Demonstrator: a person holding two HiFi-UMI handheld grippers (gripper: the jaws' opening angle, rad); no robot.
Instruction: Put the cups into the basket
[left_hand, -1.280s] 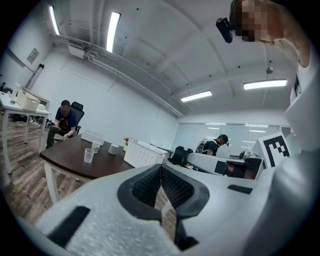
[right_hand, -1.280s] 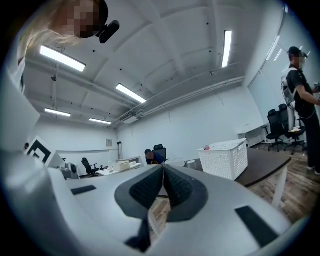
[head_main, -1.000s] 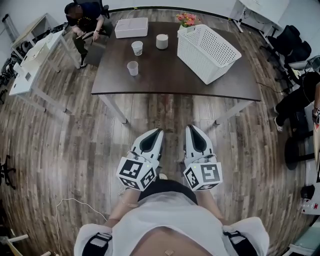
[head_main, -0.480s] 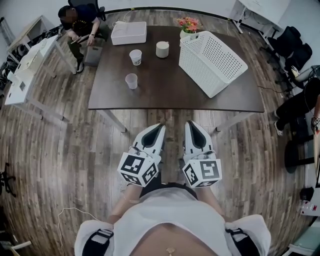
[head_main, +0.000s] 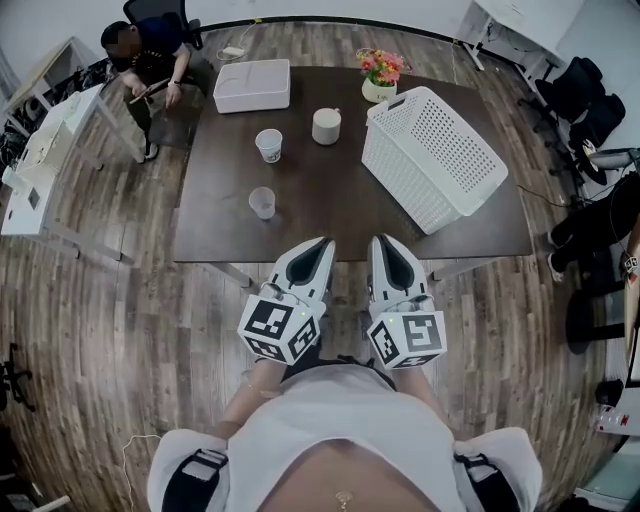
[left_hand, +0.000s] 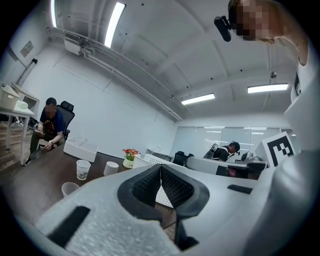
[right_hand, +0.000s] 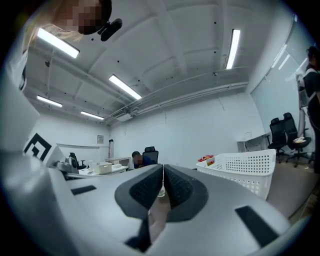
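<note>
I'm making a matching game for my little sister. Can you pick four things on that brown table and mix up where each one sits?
Things:
1. white basket
2. clear cup
3. flowers
4. white box

Places on the table, as the head view shows it:
A. far left corner
B. right side
C. left part, closest to the near edge
D. far edge, next to the basket's far corner

Pairs: 1-B, 2-C, 3-D, 4-A
</note>
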